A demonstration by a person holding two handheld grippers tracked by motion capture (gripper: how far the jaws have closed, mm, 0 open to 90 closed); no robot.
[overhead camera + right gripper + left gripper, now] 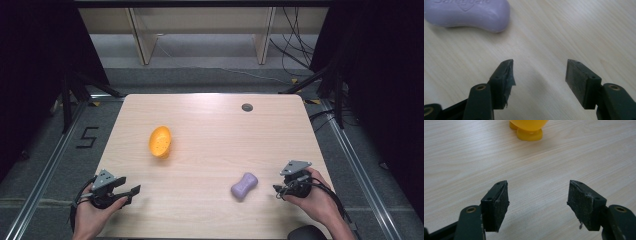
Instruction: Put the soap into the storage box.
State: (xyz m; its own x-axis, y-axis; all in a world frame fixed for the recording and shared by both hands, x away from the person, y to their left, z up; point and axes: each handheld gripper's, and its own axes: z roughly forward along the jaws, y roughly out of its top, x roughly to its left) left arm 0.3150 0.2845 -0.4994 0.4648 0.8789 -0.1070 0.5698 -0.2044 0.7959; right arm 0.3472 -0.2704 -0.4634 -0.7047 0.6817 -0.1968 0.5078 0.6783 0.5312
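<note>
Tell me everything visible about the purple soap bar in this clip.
The purple soap bar is a smooth, matte lilac bar with rounded ends and a slightly pinched waist. Embossed lettering, cut off by the frame edge, shows on its top face in the right gripper view. It lies flat on the light wooden table, near the front right, angled diagonally. Nothing touches it; the right gripper, open, sits just beside it.

I see a pale wooden table (210, 115) with an orange perforated dish (160, 142) left of centre; a purple soap bar (244, 185) lies near the right gripper (278, 189) (jaws apart, empty); my left gripper (133, 192) rests at the near left corner, jaws spread.
</note>
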